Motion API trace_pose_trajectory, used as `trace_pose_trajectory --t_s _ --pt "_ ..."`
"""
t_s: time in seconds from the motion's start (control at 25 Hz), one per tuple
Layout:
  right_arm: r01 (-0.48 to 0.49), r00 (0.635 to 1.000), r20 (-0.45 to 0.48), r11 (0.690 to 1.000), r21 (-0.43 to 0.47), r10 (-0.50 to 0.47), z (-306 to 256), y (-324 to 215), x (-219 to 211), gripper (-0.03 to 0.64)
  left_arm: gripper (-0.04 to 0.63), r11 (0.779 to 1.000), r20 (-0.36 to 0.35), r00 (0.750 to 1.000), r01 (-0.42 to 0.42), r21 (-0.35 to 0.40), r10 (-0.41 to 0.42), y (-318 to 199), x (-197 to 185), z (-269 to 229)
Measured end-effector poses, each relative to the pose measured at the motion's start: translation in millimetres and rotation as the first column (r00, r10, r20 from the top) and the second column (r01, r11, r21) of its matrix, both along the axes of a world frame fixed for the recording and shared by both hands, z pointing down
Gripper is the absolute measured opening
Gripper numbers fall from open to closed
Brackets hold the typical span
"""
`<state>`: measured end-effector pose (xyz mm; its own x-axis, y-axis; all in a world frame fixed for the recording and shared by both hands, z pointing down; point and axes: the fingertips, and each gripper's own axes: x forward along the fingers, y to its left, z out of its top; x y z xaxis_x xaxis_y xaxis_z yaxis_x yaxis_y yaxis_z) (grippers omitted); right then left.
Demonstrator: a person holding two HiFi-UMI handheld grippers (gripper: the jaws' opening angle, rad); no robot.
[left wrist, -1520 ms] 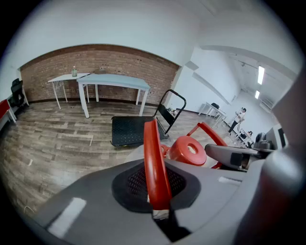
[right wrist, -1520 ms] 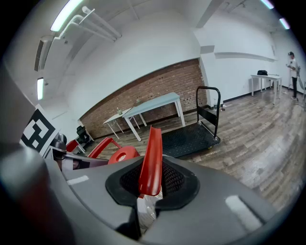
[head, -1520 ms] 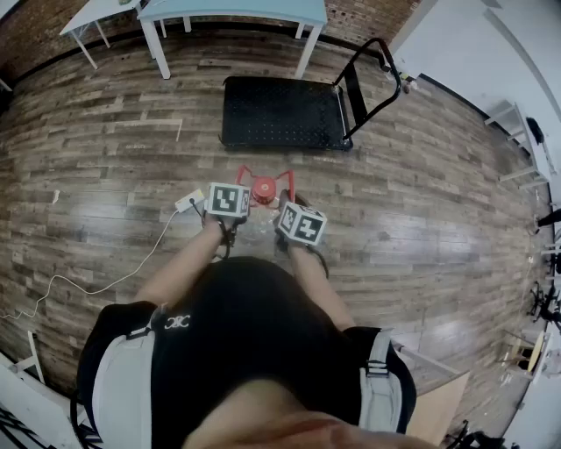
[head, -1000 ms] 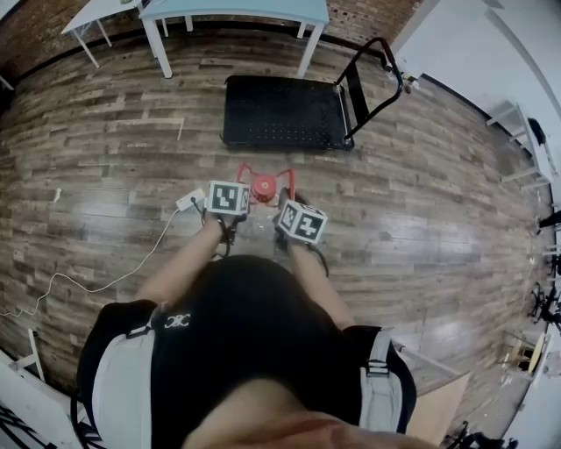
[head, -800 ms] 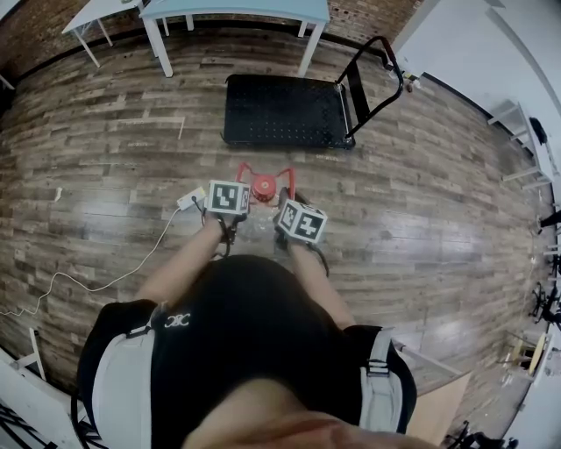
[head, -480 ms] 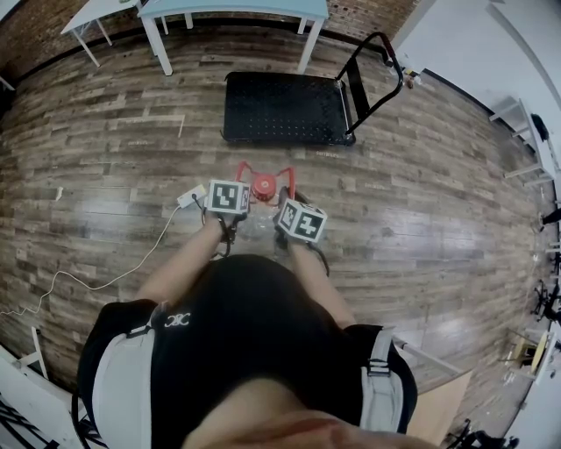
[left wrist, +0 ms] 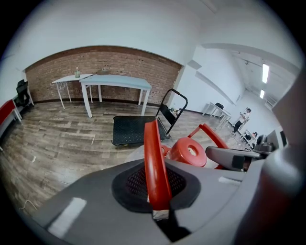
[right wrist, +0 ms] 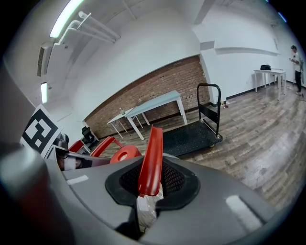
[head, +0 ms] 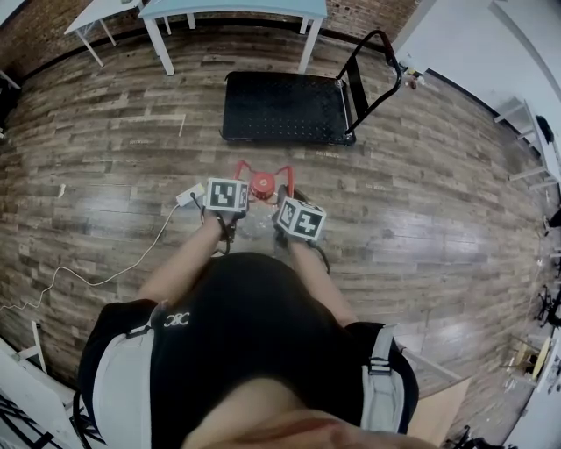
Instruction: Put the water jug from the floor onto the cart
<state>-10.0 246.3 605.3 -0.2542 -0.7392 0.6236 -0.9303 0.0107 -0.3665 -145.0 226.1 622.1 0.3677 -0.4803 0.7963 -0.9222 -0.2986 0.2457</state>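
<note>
Head view looks down on a plank floor (head: 105, 131). A black cart (head: 280, 110) stands in front of a pale-blue counter (head: 237, 10). The water jug (head: 262, 184) is just on the person's side of the cart, not on its deck. Only this view shows the white cable (head: 114, 276) trailing across the floor, well to the left of the cart.

Left gripper view adds the brick wall (left wrist: 119, 62) behind the cart. The left hand-held gripper (left wrist: 157, 201) is nearly closed, pinching the jug's red handle (left wrist: 154, 158).

Right gripper view adds ceiling lights (right wrist: 67, 19) and a distant person (right wrist: 295, 60) right of the cart. The right hand-held gripper (right wrist: 147, 196) is clamped, jaws partway apart, on the second red handle (right wrist: 152, 158).
</note>
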Motion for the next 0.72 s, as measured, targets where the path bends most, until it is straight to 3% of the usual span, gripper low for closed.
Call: trace_pose_trajectory --t_s 0.36,0.72 --pt "0.03 1.0 -0.002 0.999 0.019 -0.03 0 2 39 0.064 0.011 1.0 0.001 1.0 0.022 0.02 -0.022 6 39 0" --pt "0.007 1.0 0.011 1.0 0.03 -0.007 1 -13 62 0.066 0.012 1.0 0.008 1.0 -0.017 0.019 0.017 -12 65 1"
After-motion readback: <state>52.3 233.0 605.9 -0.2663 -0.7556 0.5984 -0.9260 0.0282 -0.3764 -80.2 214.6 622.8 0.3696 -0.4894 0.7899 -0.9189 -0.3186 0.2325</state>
